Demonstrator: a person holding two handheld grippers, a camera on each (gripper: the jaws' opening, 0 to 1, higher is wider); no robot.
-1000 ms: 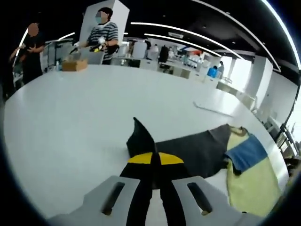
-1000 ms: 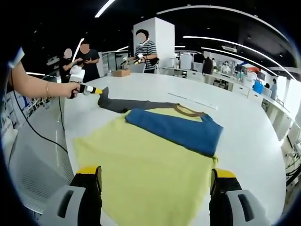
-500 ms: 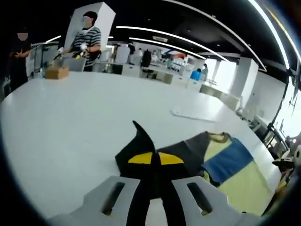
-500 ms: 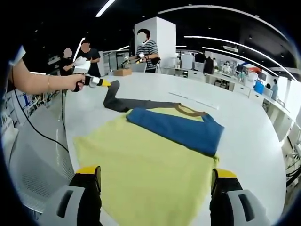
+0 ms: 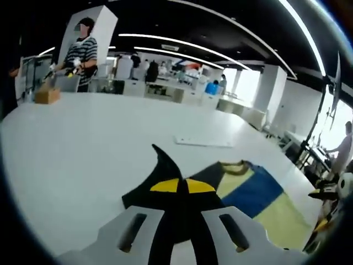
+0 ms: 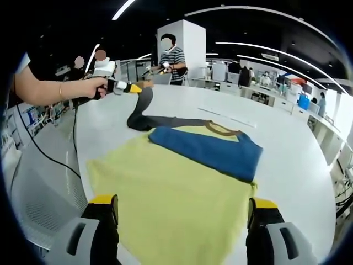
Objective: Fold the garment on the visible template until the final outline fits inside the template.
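In my left gripper view, the left tongs (image 5: 182,185) are pinched tight on the dark grey sleeve (image 5: 165,174), whose tip pokes up just above the yellow pads at lower centre. Beyond them, to the right of centre, the garment (image 5: 251,193) lies on the white tabletop (image 5: 83,143), its blue and pale yellow parts side by side. A flat white sheet (image 5: 204,142) rests on the tabletop near mid-frame, well apart from the garment.

In my right gripper view, the right tongs (image 6: 182,212) stand wide apart at the bottom, holding nothing, with the yellow body of the garment (image 6: 165,193) spread between them. A blue fold (image 6: 212,152) lies across its upper part. At upper left, a hand (image 6: 91,88) carries the left tongs (image 6: 134,88), lifting the grey sleeve (image 6: 140,113) off the tabletop (image 6: 287,160). A person in a striped shirt (image 6: 172,61) stands at the far edge, beside a cardboard box (image 6: 142,85).
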